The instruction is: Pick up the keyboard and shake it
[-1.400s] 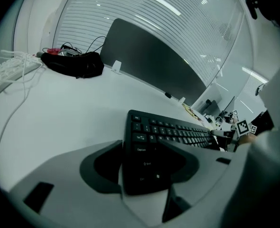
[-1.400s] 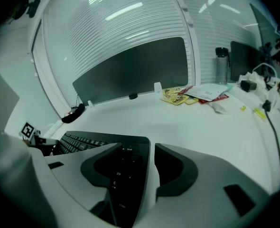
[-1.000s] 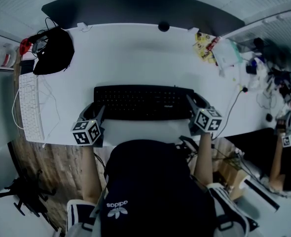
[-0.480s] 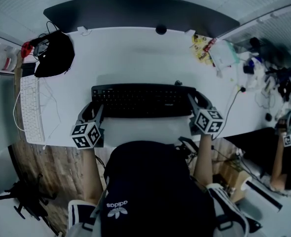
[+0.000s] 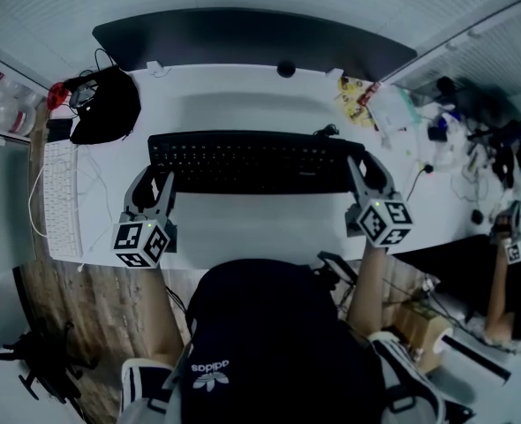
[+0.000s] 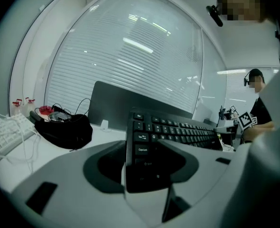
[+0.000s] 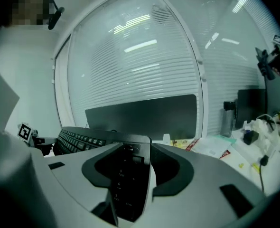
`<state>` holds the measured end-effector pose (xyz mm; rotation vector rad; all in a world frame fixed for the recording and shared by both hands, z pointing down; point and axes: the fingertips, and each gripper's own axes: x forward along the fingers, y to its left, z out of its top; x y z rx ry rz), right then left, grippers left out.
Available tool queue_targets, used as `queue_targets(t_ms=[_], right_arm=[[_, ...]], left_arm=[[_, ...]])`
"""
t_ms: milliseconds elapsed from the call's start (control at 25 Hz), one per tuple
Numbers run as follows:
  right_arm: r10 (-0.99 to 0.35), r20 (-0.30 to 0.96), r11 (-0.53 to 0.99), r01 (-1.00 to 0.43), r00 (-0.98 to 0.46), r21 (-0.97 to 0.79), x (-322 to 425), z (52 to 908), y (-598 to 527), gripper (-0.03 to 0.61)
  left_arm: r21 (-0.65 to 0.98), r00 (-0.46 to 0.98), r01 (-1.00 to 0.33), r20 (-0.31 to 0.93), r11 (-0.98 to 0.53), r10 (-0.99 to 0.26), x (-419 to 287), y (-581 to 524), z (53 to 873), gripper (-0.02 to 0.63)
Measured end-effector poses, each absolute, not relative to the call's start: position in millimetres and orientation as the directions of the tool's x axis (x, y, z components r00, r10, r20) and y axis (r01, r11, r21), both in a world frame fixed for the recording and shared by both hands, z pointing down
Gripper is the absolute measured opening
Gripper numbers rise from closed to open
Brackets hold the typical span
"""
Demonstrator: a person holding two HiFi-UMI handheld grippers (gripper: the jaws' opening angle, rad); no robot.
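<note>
The black keyboard [image 5: 247, 161] hangs level above the white desk [image 5: 243, 95], its shadow on the desk behind it. My left gripper [image 5: 154, 184] is shut on the keyboard's left end [image 6: 144, 151], jaws pinching its edge. At the other end my right gripper [image 5: 359, 168] is shut on the keyboard [image 7: 128, 175]. Both marker cubes sit toward me, near the desk's front edge. The keyboard's cable rises from its back right.
A black bag [image 5: 106, 104] with cables lies at the desk's back left, a white keyboard [image 5: 59, 197] along the left edge. A dark monitor [image 5: 252, 38] stands at the back. Papers and clutter [image 5: 375, 104] fill the back right. A person sits at far right [image 5: 508, 254].
Both grippers have lifted the keyboard off the desk and carried it away from me, toward the monitor. The grippers have spread slightly apart in view.
</note>
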<state>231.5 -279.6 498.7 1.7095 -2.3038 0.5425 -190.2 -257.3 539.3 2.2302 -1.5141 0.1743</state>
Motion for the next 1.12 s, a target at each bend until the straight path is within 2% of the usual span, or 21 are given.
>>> queue_targets(t_ms=[520,1120], right_arm=[[-0.942,0.137,0.298,-0.951,-0.306,-0.08,225.3,388.5,-280.1,0.176],[-0.945,-0.108,0.306,-0.951,-0.308,0.04,226.7,276.8,-244.2,0.176]], left_arm=[[0.181,0.393,-0.909,0.074,-0.375,-0.917,-198.7,-261.8,421.5,0.206],[0.043,0.418,-0.903,-0.142,-0.427,-0.898,-191.2,-239.9,310.4,0.206]])
